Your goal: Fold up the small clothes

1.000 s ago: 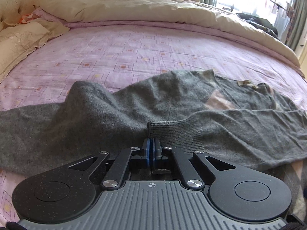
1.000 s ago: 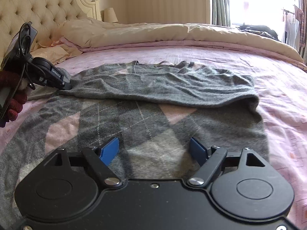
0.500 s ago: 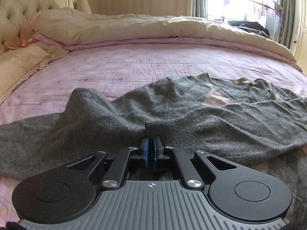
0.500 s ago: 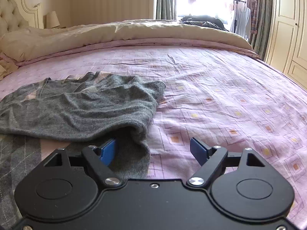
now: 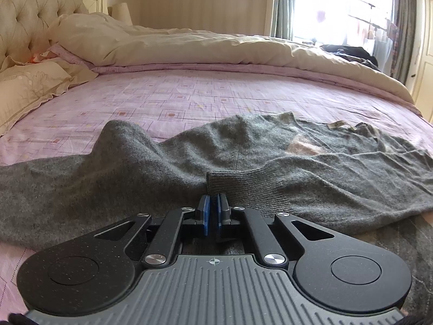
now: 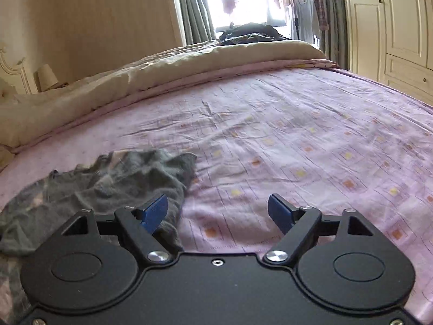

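Left tongs (image 5: 212,203) pinch sweater cuff (image 5: 216,182); right tongs (image 6: 217,208) agape.

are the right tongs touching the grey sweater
Cannot tell. In the right wrist view, the open right tongs overlap the grey sweater at the left pad, showing neither contact nor gap.

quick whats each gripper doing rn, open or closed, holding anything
left gripper: nearly closed beside the ribbed cuff of the grey sweater; a grip cannot be told.
right gripper: open, holding nothing.

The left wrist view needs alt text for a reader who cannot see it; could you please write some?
The left gripper, nearly shut, pinches the ribbed cuff of a grey sweater on a pink bedsheet. A cream duvet is bunched beyond.
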Available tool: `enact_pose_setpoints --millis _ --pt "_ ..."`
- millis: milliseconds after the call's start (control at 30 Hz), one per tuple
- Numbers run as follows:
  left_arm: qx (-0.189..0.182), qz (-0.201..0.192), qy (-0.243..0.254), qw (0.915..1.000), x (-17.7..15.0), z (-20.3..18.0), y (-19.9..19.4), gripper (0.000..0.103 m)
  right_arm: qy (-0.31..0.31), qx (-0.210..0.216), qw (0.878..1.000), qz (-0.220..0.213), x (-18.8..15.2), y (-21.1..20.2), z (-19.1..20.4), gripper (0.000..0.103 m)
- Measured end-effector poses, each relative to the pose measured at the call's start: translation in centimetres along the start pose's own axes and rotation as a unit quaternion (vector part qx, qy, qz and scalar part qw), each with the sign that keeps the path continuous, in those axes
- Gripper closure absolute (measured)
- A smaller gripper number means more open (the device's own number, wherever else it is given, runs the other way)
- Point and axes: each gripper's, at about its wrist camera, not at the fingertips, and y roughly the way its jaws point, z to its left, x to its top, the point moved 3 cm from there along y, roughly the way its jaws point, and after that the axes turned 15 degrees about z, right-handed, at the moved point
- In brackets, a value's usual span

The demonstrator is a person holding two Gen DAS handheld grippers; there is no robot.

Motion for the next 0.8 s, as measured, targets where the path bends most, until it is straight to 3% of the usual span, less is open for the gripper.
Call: enact_pose_setpoints --millis 100,200,333,367,400,433,533,600,667,700,733,800 --pt "-0.001 -0.002 -0.001 1.0000 -0.1 0.2 -0.1 0.097 0.000 0.030 0.999 0.017 2.3 2.9 0.8 0.021" --pt "-0.002 -0.004 -0.002 1.0000 -0.1 0.2 -0.1 0.097 -0.013 0.041 0.998 0.040 4.1 6.1 1.5 0.040" --pt "0.001 -0.006 0.000 1.0000 -0.2 0.1 -0.2 0.097 0.000 0.059 0.996 0.066 5.3 9.3 1.7 0.048" --pt "0.002 -0.007 0.001 1.0000 -0.2 0.1 -0.2 0.097 -0.001 0.062 0.996 0.066 5.3 9.6 1.7 0.053" --pt "0.002 -0.007 0.001 1.0000 -0.2 0.1 -0.2 0.097 -0.009 0.066 0.996 0.067 5.3 9.7 2.0 0.087" --pt "0.001 -0.007 0.001 1.0000 -0.3 0.1 -0.2 0.097 -0.020 0.065 0.995 0.068 5.3 9.8 2.2 0.093" --pt "-0.005 -0.008 -0.004 1.0000 -0.2 0.3 -0.2 0.097 -0.042 0.009 0.998 0.053 5.2 9.6 2.6 0.093" --pt "-0.008 -0.008 -0.007 0.9999 -0.2 0.4 -0.2 0.097 -0.045 0.005 0.998 0.047 4.9 9.7 2.6 0.090" --pt "-0.007 -0.008 -0.007 0.9999 -0.2 0.4 -0.3 0.097 -0.057 -0.004 0.998 0.039 4.9 9.3 2.9 0.066" --pt "-0.007 -0.007 -0.007 0.9999 -0.2 0.3 -0.3 0.097 -0.055 -0.012 0.998 0.036 4.9 9.0 2.9 0.039" --pt "-0.007 -0.007 -0.007 0.9999 -0.2 0.4 -0.3 0.097 -0.051 -0.015 0.998 0.034 4.9 8.5 2.9 0.025" --pt "-0.009 -0.005 -0.010 0.9999 -0.2 0.4 -0.4 0.096 -0.039 -0.006 0.999 0.014 4.7 6.4 2.7 0.026"
